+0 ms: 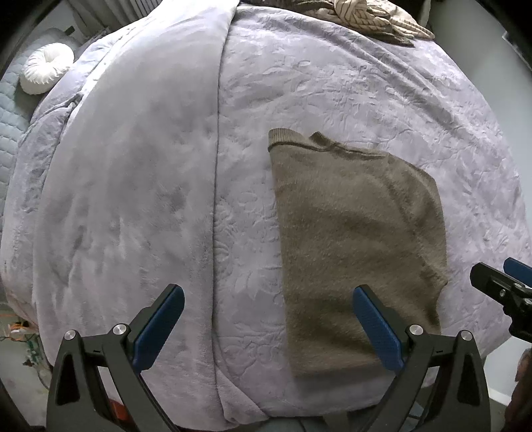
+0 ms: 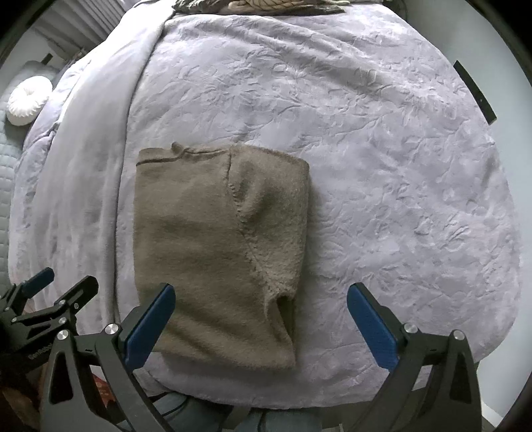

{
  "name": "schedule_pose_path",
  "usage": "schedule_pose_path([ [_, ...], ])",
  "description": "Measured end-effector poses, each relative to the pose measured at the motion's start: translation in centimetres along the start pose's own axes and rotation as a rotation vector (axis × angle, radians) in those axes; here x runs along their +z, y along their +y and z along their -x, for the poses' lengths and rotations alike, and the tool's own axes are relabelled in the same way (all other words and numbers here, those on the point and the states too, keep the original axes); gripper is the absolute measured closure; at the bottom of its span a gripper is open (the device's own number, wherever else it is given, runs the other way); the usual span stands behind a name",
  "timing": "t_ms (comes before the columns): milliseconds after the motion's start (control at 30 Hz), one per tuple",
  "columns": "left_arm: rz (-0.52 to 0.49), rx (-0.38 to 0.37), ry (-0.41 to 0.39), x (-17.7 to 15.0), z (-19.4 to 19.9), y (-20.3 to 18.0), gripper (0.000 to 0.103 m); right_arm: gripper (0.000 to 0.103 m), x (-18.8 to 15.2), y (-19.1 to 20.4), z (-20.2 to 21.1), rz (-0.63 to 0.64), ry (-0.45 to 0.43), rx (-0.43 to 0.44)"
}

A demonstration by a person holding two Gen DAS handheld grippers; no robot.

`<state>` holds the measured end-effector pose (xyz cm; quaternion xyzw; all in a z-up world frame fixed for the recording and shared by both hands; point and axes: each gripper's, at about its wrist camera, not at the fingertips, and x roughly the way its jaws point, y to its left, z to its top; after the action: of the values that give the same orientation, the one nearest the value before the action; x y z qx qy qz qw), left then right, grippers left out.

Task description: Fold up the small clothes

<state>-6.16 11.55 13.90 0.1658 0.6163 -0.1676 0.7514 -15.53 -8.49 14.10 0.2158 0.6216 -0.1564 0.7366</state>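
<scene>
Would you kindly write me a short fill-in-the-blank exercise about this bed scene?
1. The folded sweater is ____ in colour.
2. It lies on a ____ bedspread.
3. The jaws of the right gripper and the left gripper stand ____.
4. The round cushion at the far edge is ____.

Missing words: brown; lavender; open; white

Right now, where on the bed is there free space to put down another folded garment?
Free: the lilac embossed bedspread right of the folded brown fuzzy sweater, and the smooth strip left of it. Crowded: the far edge, with the piled striped clothes.
</scene>
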Motion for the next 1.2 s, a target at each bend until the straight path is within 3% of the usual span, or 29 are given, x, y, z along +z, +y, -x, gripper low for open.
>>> schedule_pose_path([
  [1200, 0.026, -0.001, -0.004, 0.35, 0.6, 0.65, 0.002, 0.0, 0.19, 0.61, 0.87, 0.003, -0.023, -0.058],
])
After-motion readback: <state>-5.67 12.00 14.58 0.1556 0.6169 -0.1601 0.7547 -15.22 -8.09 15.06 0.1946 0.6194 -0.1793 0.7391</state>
